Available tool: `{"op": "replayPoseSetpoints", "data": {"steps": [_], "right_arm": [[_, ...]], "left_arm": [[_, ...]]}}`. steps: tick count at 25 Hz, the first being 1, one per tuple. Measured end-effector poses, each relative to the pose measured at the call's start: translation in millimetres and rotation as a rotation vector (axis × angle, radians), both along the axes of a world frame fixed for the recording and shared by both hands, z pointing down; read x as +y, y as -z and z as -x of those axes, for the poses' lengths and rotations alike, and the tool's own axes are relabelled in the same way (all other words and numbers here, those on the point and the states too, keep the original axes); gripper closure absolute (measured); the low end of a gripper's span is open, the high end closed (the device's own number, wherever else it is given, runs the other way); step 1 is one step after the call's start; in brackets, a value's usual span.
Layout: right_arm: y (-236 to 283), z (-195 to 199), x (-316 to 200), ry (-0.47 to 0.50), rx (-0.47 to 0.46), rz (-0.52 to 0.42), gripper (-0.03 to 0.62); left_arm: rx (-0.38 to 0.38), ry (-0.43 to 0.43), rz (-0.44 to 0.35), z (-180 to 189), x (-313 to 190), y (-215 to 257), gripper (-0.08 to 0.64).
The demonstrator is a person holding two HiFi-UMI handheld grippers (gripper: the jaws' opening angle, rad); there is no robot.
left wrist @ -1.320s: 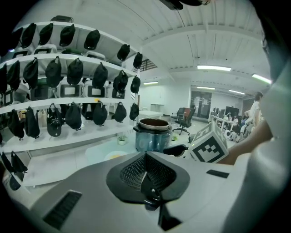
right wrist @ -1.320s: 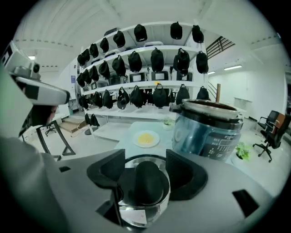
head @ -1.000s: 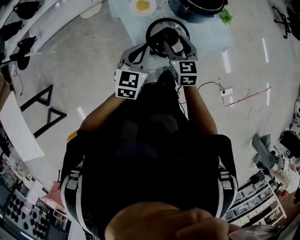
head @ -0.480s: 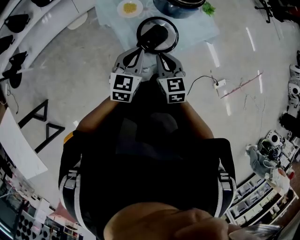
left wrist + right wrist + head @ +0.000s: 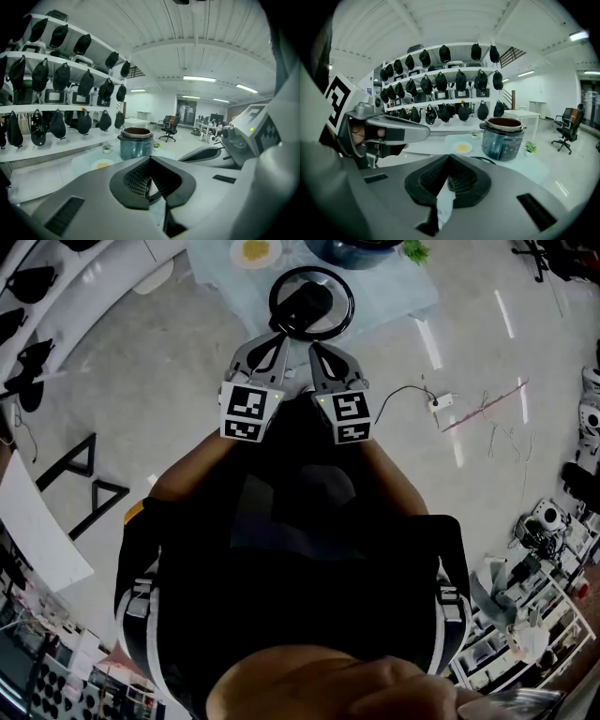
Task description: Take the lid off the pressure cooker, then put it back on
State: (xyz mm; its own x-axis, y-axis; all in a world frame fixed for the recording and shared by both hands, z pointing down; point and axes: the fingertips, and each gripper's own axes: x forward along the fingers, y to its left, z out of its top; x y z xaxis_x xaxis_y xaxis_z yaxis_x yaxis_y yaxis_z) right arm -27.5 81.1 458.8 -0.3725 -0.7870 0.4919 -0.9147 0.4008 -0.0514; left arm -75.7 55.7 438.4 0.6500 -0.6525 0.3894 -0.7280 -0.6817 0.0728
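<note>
Looking down, I see the lid (image 5: pixel 311 304) lying flat on the table (image 5: pixel 398 298), just past the tips of my two grippers. A second ago both grippers reached over the lid. Now they sit back from it, close to its near edge, and I see nothing holding it.

My right gripper (image 5: pixel 449 160) has just been closing. Its jaws are now pressed together with nothing between them. My left gripper (image 5: pixel 150 161) has its jaws together too, and it is empty as well. The two grippers sit side by side in front of me.

The cooker (image 5: pixel 502 138) stands further back on the table, well apart from the lid. Its top is open and I can see the brown rim inside. A small yellow plate (image 5: pixel 462 148) sits beside it.

So I think the first half of the job is done: the lid is off and set down. The second half is not yet started. To put the lid back, I think I must open a gripper, take hold of the lid, and carry it over to the cooker.
</note>
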Motion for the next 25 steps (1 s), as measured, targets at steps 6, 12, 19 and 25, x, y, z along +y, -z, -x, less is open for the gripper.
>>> {"op": "replayPoseSetpoints", "data": {"steps": [6, 12, 19, 25], "right_arm": [[1, -13, 3, 0.015, -0.033, 0.004, 0.574], [5, -31, 5, 0.010, -0.067, 0.002, 0.574], [10, -44, 4, 0.017, -0.072, -0.009, 0.574], [5, -50, 3, 0.014, -0.064, 0.003, 0.574]], "left_arm": [[-0.043, 0.005, 0.010, -16, 9, -2, 0.552], [-0.088, 0.004, 0.008, -30, 15, 3, 0.553], [-0.091, 0.024, 0.004, -40, 15, 5, 0.554], [-0.088, 0.039, 0.013, -42, 14, 2, 0.552]]}}
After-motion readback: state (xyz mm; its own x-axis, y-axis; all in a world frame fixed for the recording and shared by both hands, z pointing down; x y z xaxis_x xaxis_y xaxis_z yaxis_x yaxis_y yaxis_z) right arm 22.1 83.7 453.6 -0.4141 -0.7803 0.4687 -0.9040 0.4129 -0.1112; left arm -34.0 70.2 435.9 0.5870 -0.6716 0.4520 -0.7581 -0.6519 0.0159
